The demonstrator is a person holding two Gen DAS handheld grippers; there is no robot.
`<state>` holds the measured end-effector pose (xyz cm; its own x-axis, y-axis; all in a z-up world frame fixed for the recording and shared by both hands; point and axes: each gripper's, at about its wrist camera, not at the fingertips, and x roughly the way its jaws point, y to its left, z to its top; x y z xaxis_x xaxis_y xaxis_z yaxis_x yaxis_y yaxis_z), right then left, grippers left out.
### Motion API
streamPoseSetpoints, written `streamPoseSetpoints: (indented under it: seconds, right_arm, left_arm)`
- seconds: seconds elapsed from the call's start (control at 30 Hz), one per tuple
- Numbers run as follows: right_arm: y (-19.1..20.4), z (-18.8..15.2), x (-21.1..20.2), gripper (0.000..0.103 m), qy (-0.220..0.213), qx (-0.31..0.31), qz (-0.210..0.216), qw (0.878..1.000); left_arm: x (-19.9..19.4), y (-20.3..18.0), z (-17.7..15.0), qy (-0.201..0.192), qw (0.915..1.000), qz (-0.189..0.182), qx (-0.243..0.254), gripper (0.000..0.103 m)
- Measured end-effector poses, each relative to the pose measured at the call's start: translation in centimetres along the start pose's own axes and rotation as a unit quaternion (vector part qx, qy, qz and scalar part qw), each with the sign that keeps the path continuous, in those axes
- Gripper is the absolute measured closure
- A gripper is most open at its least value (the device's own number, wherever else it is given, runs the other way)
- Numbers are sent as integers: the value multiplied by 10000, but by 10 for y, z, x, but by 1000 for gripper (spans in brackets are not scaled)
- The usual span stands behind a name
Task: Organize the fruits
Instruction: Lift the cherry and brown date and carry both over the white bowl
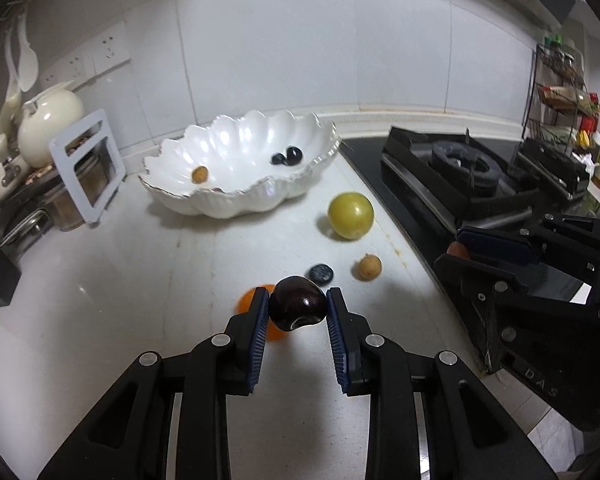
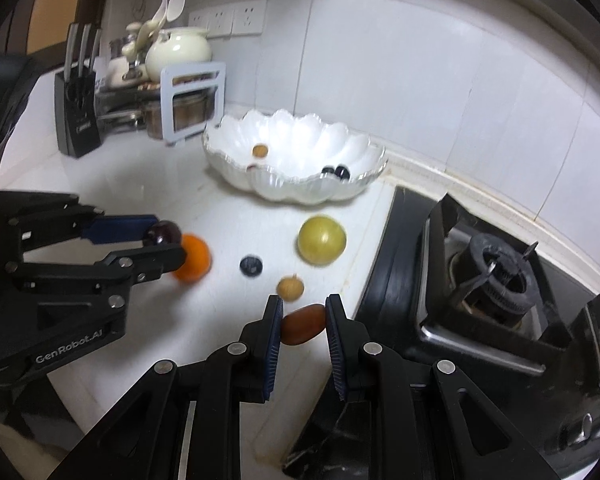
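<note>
Dark and glossy, the cherry (image 1: 298, 303) sits pinched between the blue pads of the left tool (image 1: 298, 300), raised above the counter (image 1: 120, 280) with the orange (image 1: 247, 300) beneath it. The right tool (image 2: 302, 322) pinches a brown date (image 2: 303, 324), whose long axis runs crosswise from pad to pad, tilted up slightly toward the right pad. Loose on the counter lie a green plum (image 1: 351, 215), a blueberry (image 1: 321, 273) and a tan longan (image 1: 369, 267). The white scalloped bowl (image 1: 236, 200) behind them holds another longan and two dark berries. Only the right wrist view shows the knife block (image 2: 78, 120); only the left one shows the spice rack (image 1: 564, 92) beyond the stove (image 1: 460, 168).
</note>
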<state>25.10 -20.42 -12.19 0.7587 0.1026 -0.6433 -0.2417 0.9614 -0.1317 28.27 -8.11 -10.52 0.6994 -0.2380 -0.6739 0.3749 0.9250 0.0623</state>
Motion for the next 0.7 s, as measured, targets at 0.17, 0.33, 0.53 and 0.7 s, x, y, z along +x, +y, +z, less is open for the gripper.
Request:
streamPoseSetpoints:
  seconds: [0.17,0.33,0.53,0.7]
  right_arm:
    - [1,12,-7,80,-260,-3,-47,9997]
    - [2,24,-13,80,-474,-50,-41,9989]
    - [5,42,-17,80,-756,-71,-40,9971]
    - [5,55,-18,80,-963,-43,-58,9953]
  left_arm:
    - [-14,8,6,-204,9997,106,-116,74]
    - [-25,15,15,-431,9987,167,-194,74]
    - [-34,26,27,-616,9974,84,-357,74]
    - [-39,33,37,-824,9958,203,-344,74]
